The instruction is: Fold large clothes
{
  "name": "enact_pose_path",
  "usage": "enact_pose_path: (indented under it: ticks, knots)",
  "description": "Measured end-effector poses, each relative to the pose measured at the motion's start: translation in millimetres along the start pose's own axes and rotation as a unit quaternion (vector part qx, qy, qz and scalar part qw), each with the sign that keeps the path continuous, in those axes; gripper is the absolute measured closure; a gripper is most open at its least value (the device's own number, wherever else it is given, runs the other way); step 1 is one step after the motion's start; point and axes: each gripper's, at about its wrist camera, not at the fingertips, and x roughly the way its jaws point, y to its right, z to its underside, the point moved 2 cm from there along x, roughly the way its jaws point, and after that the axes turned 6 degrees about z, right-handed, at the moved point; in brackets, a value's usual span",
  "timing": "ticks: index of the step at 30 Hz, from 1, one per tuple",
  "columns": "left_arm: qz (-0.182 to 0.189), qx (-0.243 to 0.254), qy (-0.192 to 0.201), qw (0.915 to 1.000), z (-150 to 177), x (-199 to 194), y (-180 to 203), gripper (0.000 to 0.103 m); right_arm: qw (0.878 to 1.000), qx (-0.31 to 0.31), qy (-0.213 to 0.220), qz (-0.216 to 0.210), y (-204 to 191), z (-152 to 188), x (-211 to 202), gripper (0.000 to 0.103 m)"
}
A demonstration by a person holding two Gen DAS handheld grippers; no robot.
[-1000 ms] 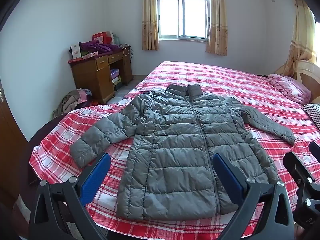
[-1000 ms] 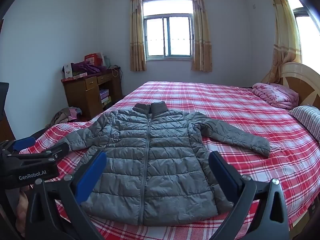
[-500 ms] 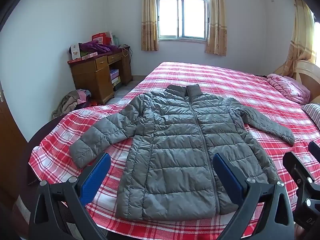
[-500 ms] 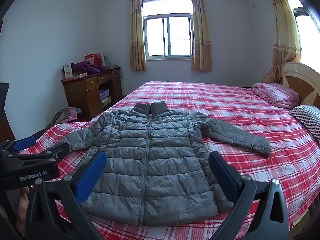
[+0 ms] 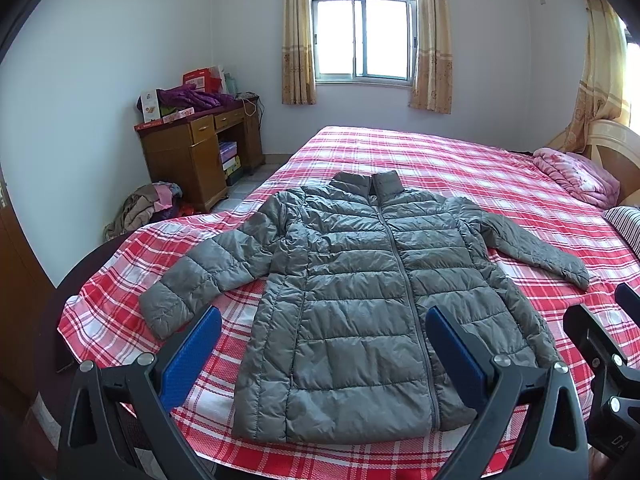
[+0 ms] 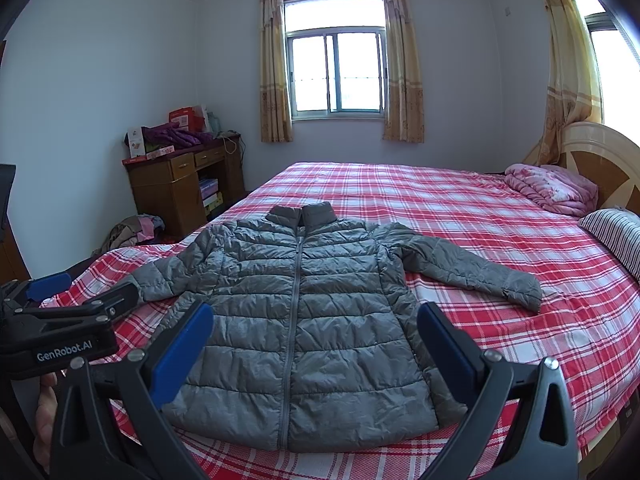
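A grey quilted puffer jacket lies flat and zipped on the red plaid bed, collar away from me, both sleeves spread out. It also shows in the right wrist view. My left gripper is open and empty, held above the jacket's hem near the bed's front edge. My right gripper is open and empty, also above the hem. The left gripper's body shows at the left of the right wrist view.
A wooden desk with boxes and purple clothing stands left by the wall, a heap of clothes on the floor beside it. A pink folded quilt and a striped pillow lie by the headboard at right.
Both grippers have stayed open and nearly still. The left wrist view has shifted very slightly; the jacket has not moved.
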Motion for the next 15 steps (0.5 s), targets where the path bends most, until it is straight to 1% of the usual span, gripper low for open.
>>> enact_pose_path:
  ticks: [15]
  knots:
    - [0.000,0.004,0.001,1.0000,-0.8,-0.4,2.1,0.001,1.000,0.000,0.000,-0.002,-2.0,-0.1,1.4,0.000]
